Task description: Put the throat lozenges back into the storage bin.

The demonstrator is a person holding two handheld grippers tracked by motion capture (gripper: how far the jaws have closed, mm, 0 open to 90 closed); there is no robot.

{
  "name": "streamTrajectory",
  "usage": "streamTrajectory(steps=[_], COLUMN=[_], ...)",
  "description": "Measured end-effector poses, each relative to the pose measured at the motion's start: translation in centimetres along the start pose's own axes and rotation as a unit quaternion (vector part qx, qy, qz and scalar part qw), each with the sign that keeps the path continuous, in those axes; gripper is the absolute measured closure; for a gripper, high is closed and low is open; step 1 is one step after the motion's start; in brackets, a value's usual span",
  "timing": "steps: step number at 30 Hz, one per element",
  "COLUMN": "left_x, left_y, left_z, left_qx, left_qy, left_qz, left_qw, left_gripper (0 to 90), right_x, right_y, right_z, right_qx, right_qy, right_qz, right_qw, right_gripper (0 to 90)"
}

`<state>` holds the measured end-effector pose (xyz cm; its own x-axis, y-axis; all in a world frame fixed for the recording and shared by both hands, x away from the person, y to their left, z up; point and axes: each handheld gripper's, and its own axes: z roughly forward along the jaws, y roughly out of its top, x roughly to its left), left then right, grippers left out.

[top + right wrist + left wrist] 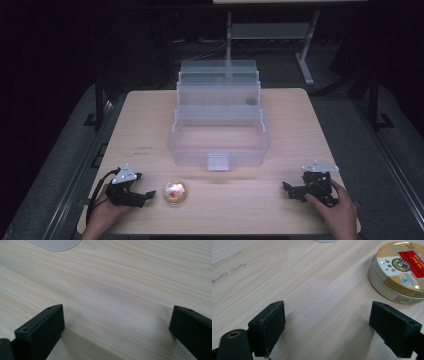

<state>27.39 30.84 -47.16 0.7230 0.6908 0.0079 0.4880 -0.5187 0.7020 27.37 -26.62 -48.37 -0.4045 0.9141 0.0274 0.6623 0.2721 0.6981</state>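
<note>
Bare table (150,115) around round tin (175,192)

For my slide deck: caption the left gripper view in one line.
Open left gripper low over the wooden table, a round tin just ahead to its right.

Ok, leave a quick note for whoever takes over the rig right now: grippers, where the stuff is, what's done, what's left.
Left gripper: open, holding nothing, low over the table, jaws toward the round tin just beside it, not touching.
Right gripper: open, holding nothing, near the table's front right.
Clear tiered box: stands open mid-table, front compartment looks bare.
Done: box is open. The tin is not yet gripped.
Left, likely: close on the tin with the left gripper, lift it, probably put it in the box.
</note>
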Motion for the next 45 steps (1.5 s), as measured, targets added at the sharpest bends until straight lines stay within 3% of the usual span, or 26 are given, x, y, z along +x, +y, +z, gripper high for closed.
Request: streamTrajectory(steps=[13,45], left_x=[-0.2,-1.8], left_y=[0.5,2.5], left_z=[-0.7,-1.4], left_qx=[-0.005,-0.001], left_qy=[0.0,-0.035], left_qz=[0.004,0.016], left_qw=[1.0,0.9993], left_gripper=[13.2,13.7], right_x=[0.0,0.0], right_y=[0.0,0.0], right_z=[0.0,0.0], right_qx=[0.0,0.0], right_qy=[0.0,0.0], right_qz=[0.0,0.0], right_qw=[1.0,1.0], right_gripper=[0.0,0.0])
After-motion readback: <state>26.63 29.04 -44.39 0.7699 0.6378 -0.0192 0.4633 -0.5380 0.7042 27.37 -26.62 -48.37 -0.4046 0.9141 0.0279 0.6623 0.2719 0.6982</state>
